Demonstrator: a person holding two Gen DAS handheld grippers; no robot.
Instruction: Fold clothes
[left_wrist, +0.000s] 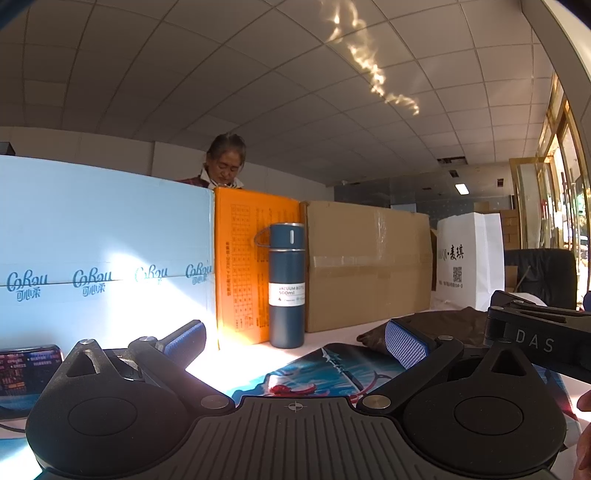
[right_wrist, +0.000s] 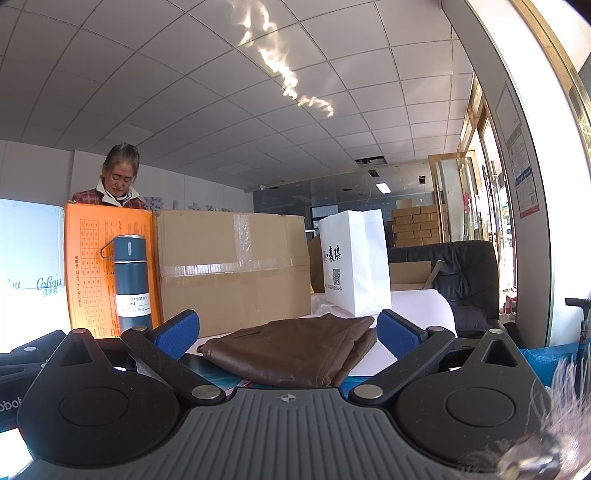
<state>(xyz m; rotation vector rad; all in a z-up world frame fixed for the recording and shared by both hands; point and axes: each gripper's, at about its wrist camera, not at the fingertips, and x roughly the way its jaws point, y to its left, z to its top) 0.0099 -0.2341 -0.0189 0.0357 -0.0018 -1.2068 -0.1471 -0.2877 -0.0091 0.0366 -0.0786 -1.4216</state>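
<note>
A brown folded garment (right_wrist: 295, 350) lies on the table straight ahead of my right gripper (right_wrist: 288, 332), which is open and empty with its blue pads on either side of the garment's near end, not touching it. In the left wrist view the same garment (left_wrist: 443, 326) shows at the right, partly hidden by my right gripper's black body. My left gripper (left_wrist: 295, 341) is open and empty, low over a printed blue mat (left_wrist: 317, 373).
A blue vacuum bottle (left_wrist: 287, 284) stands ahead by an orange box (left_wrist: 243, 266), a light blue carton (left_wrist: 103, 258) and a cardboard box (left_wrist: 365, 266). A white paper bag (right_wrist: 354, 262) stands behind the garment. A phone (left_wrist: 26, 369) lies left. A person stands behind the boxes.
</note>
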